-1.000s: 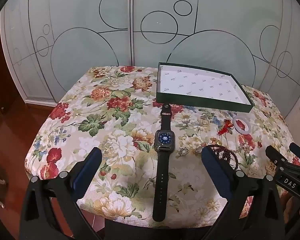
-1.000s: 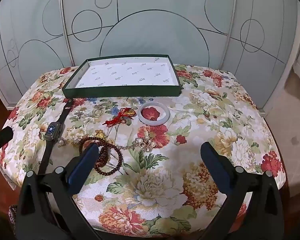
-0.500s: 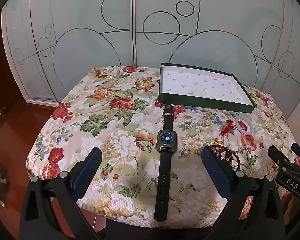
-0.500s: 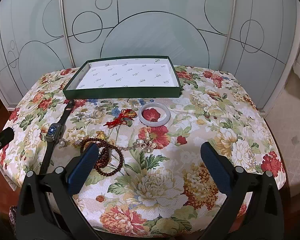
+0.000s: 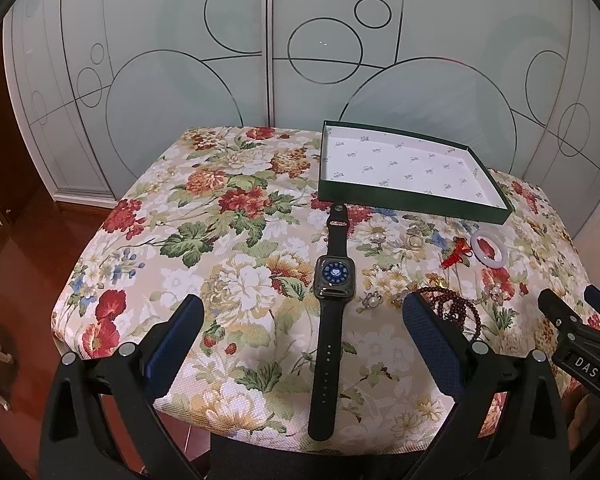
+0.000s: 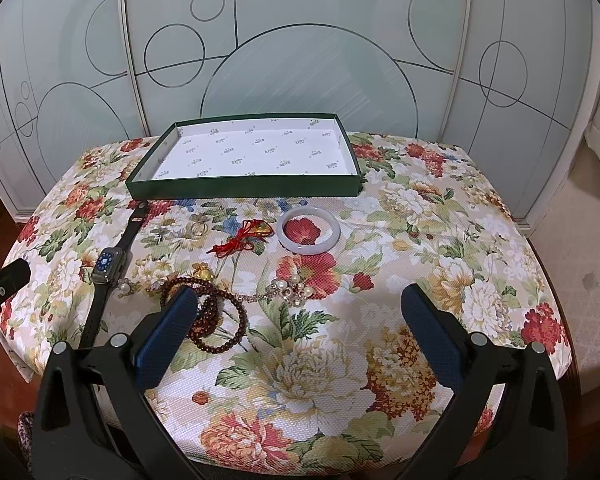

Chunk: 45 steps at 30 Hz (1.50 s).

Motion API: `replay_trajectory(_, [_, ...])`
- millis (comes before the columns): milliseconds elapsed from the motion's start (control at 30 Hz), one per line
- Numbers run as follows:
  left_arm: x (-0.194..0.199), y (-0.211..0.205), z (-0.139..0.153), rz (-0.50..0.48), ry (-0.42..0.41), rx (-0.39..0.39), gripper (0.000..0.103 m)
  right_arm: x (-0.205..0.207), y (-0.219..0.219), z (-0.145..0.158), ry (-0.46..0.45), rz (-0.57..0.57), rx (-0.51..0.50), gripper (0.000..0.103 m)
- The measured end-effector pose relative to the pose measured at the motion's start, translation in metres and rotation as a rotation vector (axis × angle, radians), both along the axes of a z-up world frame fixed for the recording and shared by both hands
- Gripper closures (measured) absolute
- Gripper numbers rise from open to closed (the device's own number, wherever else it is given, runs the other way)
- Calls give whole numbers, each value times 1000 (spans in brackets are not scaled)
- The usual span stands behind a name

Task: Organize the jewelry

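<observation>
left tongs spread, empty | right tongs spread, empty | watch on cloth

Woven floral tablecloth, matt; glossy bangle; paper-lined green box; frosted glass doors.

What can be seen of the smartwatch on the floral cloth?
The smartwatch lies flat and face up on the floral cloth, its dark strap stretched out straight from near the green box toward the near edge. The squarish grey case looks metallic; the lit screen shows a blue dial with small icons. A small pearl piece lies just beside it. Nothing grips it; it lies ahead of the open left tongs.
</observation>
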<state>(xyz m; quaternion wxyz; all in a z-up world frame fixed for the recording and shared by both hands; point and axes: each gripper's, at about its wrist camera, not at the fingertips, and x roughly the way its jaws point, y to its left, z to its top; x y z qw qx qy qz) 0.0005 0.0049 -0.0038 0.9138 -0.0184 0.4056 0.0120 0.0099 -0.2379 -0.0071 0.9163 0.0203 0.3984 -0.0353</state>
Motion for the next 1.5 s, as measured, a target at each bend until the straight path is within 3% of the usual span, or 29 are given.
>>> replay_trajectory(1500, [-2,5,-5,8,14,3,4,1,-1,0,-2,0,-2,2])
